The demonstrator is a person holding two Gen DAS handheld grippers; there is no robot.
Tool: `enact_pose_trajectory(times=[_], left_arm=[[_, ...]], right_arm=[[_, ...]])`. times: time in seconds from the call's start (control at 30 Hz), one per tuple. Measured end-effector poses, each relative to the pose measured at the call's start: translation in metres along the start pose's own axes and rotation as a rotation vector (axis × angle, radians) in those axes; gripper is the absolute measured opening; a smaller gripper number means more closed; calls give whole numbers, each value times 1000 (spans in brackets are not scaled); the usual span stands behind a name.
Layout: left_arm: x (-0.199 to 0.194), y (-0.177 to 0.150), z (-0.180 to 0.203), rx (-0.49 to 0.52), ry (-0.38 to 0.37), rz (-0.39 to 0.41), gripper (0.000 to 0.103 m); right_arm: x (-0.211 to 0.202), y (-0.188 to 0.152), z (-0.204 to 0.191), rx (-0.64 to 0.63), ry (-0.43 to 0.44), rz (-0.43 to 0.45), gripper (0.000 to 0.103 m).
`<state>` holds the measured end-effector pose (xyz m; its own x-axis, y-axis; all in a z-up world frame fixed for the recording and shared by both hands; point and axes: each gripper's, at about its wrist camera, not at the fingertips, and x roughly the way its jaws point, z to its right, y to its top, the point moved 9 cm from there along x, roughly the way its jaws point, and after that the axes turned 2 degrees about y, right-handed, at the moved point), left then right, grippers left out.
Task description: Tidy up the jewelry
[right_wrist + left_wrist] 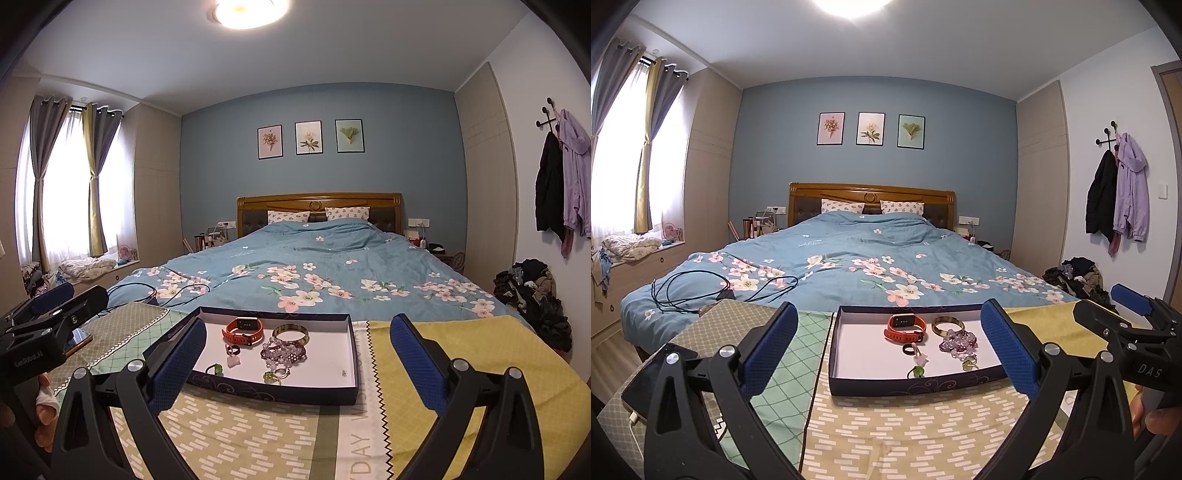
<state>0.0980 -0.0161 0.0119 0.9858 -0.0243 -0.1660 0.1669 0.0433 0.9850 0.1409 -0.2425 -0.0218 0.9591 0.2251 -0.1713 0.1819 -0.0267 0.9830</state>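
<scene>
A shallow dark-blue box [916, 384] [273, 393] with a white floor sits on the patterned tablecloth. In it lie an orange smart band [905, 328] [243, 330], a gold bangle [947, 325] [290, 334], a purple bead bracelet [957, 341] [282, 352], a dark ring [908, 349] [232, 349], a pink charm [921, 357] [234, 361] and green rings [916, 372] [215, 368]. My left gripper [892, 354] is open, just short of the box. My right gripper [299, 369] is open too, straddling the box's near right part. Each gripper shows at the other view's edge.
A phone [646, 380] on a charging cable lies on the table's left corner. Beyond the table is a bed with a blue floral duvet [849, 266] and black cables [701, 291]. A clothes pile [532, 295] sits on the floor at right.
</scene>
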Motion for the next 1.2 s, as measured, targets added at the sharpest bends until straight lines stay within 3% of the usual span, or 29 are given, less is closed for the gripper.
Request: enact_pose_trajectory(times=[1.2], left_arm=[[2,-1,5,-3,-8,0,98]], right_arm=[[2,1,-1,6,0,-1,96]])
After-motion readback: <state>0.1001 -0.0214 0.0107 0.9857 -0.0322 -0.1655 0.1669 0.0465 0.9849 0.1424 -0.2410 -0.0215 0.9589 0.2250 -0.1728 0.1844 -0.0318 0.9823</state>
